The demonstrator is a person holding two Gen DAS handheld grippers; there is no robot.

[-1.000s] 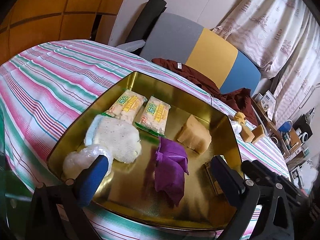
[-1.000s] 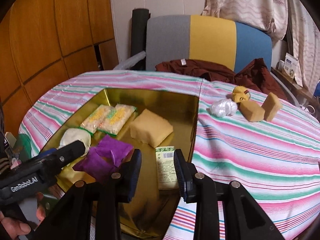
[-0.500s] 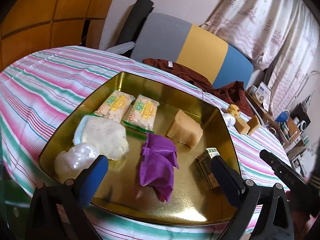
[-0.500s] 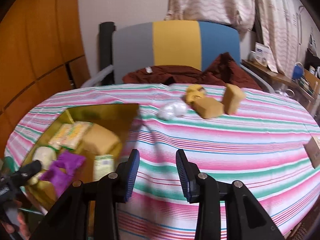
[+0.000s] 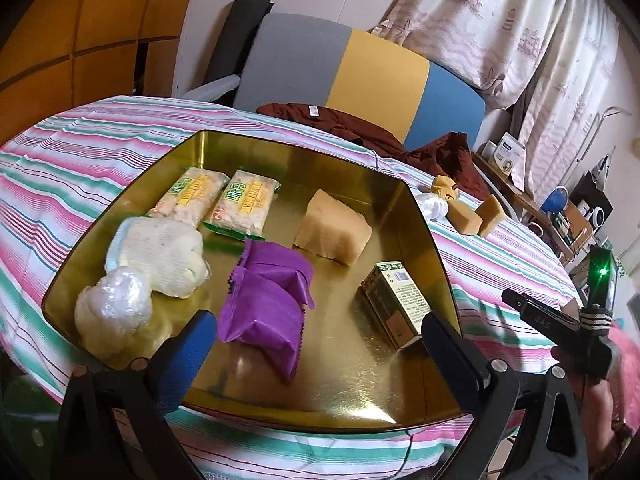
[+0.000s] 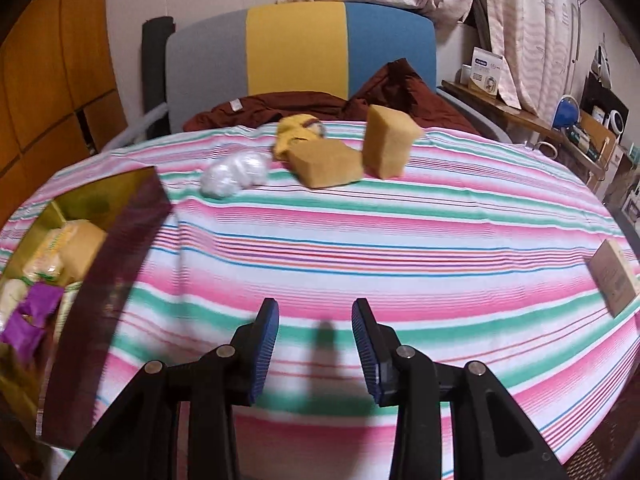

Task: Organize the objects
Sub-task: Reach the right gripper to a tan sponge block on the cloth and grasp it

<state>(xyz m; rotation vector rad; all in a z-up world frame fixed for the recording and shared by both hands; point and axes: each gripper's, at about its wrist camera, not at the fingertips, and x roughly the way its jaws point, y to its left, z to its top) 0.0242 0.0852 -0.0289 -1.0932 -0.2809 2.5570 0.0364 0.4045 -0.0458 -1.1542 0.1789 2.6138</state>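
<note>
Gold tray, on the striped tablecloth, taken as landmark; contents listed from its left side to its right. Near-left corner: white crinkled plastic bundle, touching a white knitted glove just behind it. Far-left: two yellow-and-green snack packets, side by side and touching. Centre-front: purple wrapped packets, overlapping one another. Centre-back: pale tan sponge block. Right side, near the tray's right wall: green-and-white carton, lying flat. Judged placed: seven items. Outside the tray, beyond its far-right corner, on the cloth: small white plastic bundle, yellow crumpled item, tan sponge lying flat touching the yellow item, second tan sponge standing on end just beside it. Well to the right of the tray, at the table's right edge: brown cardboard box. Judged outstanding: five items, so roughly over half done. Left gripper: above the tray's near rim, jaws spread wide, holding nothing. Right gripper: over bare cloth to the right of the tray, jaws parted moderately, empty, facing the loose group.
</note>
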